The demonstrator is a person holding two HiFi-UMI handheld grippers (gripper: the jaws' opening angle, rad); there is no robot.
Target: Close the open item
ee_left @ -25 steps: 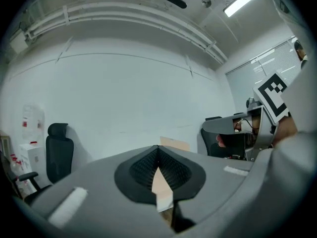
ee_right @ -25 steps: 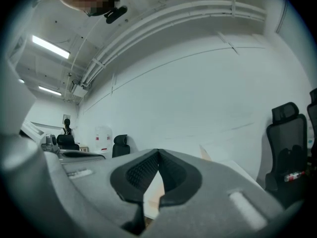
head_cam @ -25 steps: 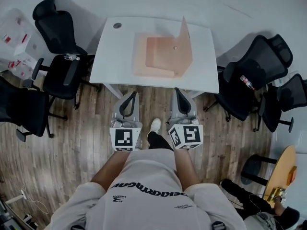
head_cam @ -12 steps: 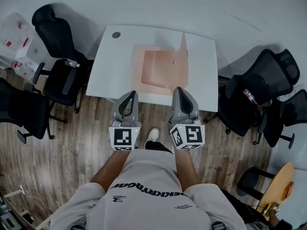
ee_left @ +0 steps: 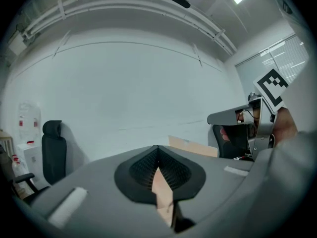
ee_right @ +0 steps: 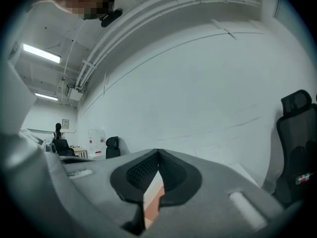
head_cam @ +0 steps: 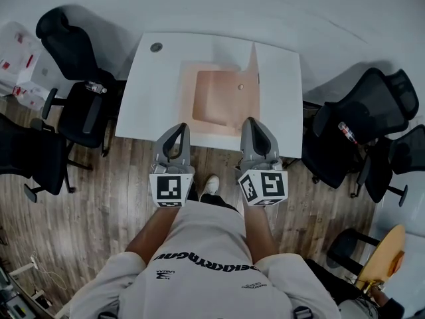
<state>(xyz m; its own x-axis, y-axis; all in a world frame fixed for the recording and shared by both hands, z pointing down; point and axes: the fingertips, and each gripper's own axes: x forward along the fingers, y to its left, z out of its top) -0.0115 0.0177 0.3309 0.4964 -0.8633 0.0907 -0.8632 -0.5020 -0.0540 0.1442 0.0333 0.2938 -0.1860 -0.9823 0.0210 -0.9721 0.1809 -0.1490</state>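
The box (head_cam: 219,98) lies open in the middle of the white worktop (head_cam: 156,85), close to its near edge. Its lid (head_cam: 254,68) stands upright along the right side of the box, and the inside is a pale pink tray.

Both tools are at the near edge of the worktop, side by side and apart from each other. In the head view the left tool (head_cam: 180,129) has its tip at the near left corner of the box. The right tool (head_cam: 250,122) has its tip at the near right corner, below the lid.

In the left gripper view the left tool (ee_left: 158,153) has its jaws together: the black pads meet at the tip. Only a thin wedge stays between them lower down, and the pink of the box shows through it. Nothing is clamped. The right tool (ee_right: 158,155) is the same in its own view, jaws together and holding nothing.

Black chairs (head_cam: 73,42) stand at both sides of the worktop on a wooden floor (head_cam: 99,198).
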